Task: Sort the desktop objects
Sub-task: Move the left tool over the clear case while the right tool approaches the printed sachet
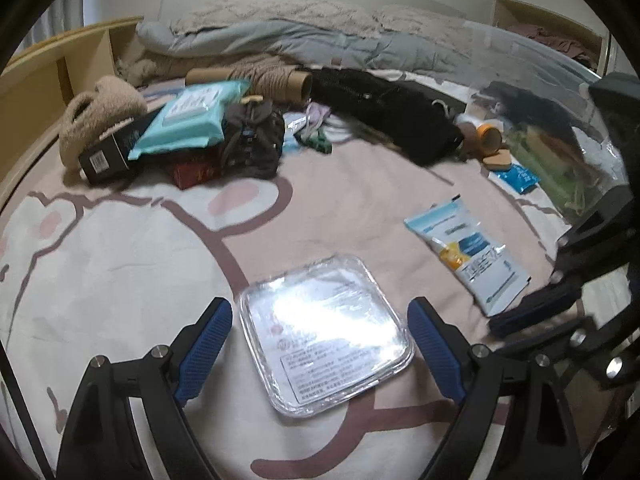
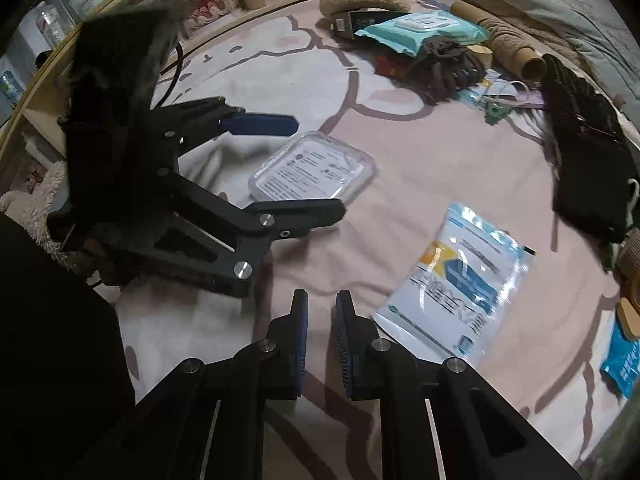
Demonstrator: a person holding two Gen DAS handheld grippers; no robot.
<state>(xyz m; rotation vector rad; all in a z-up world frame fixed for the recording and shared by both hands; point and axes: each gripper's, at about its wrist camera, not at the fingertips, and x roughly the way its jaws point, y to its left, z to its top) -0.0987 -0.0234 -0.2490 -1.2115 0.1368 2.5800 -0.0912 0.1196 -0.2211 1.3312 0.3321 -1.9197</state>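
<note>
A clear square plastic box [image 1: 326,336] with a printed label lies flat on the pink bedsheet. My left gripper [image 1: 320,312] is open, its blue fingers either side of the box, not touching it. In the right wrist view the box [image 2: 312,170] lies between the left gripper's [image 2: 316,166] spread fingers. My right gripper [image 2: 322,312] is nearly shut and empty, hovering over the sheet. A white-and-blue packet [image 2: 454,290] lies just to its right; it also shows in the left wrist view [image 1: 466,256].
A pile at the back holds a teal wipes pack [image 1: 188,120], a dark box [image 1: 116,148], a fluffy bag [image 1: 100,104], dark cloth [image 1: 252,140] and a cardboard tube [image 1: 256,78]. A black pouch [image 1: 396,116] and a clear bin [image 1: 552,128] are on the right. A blue sachet [image 2: 622,354] lies far right.
</note>
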